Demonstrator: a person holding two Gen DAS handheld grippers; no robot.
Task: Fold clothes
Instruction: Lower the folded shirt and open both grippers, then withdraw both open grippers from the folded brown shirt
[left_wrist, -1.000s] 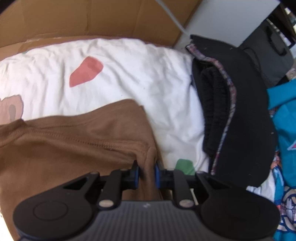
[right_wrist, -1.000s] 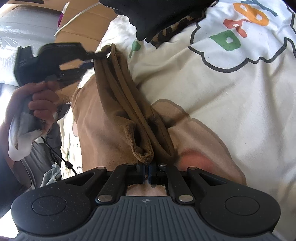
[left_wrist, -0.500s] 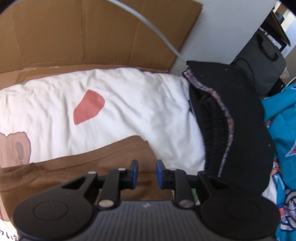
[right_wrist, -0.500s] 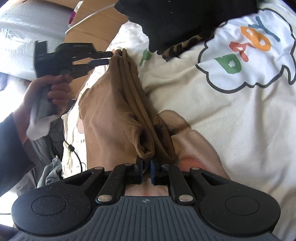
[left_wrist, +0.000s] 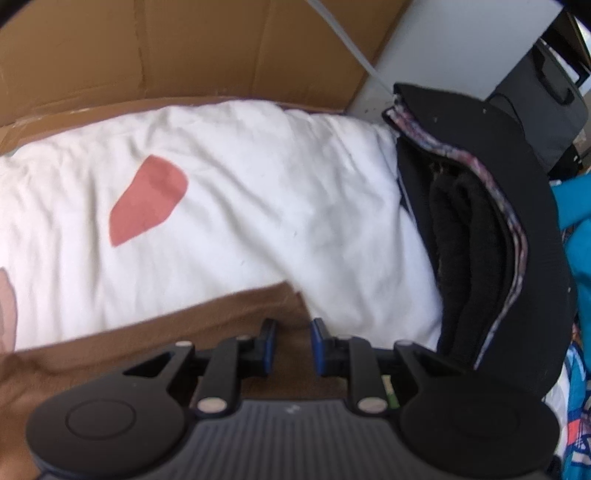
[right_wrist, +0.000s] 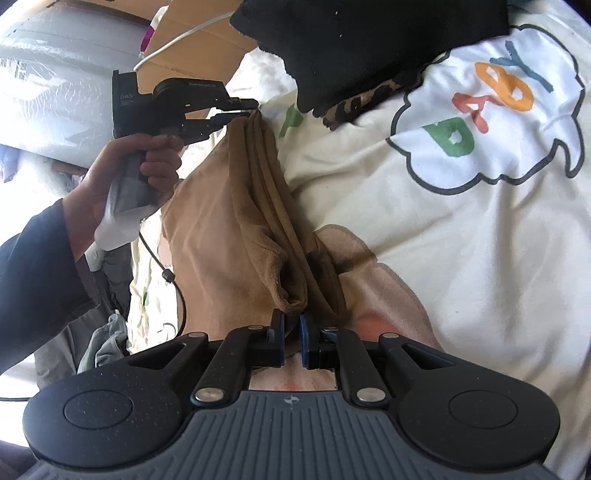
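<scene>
A brown garment (right_wrist: 229, 229), folded into a long band, lies on a white printed blanket (right_wrist: 480, 240). Its near corner rests just ahead of my right gripper (right_wrist: 292, 321), whose jaws stand a narrow gap apart without pinching the cloth. In the right wrist view a hand (right_wrist: 147, 173) holds my left gripper (right_wrist: 247, 109) at the garment's far end, its tips touching the edge. The left wrist view shows that left gripper (left_wrist: 293, 332) open above the brown garment (left_wrist: 147, 350), with nothing between its pads.
A stack of black clothes (left_wrist: 517, 221) lies at the blanket's edge, seen also as black clothes (right_wrist: 369, 37) beyond the garment. Cardboard (left_wrist: 184, 48) stands behind the blanket (left_wrist: 258, 184). A teal cloth (left_wrist: 580, 206) and a dark bag (left_wrist: 535, 92) are to the right.
My left gripper let go of the brown garment's far corner, opened and pulled back a little. My right gripper's jaws parted slightly off the near corner. The garment now lies flat.
</scene>
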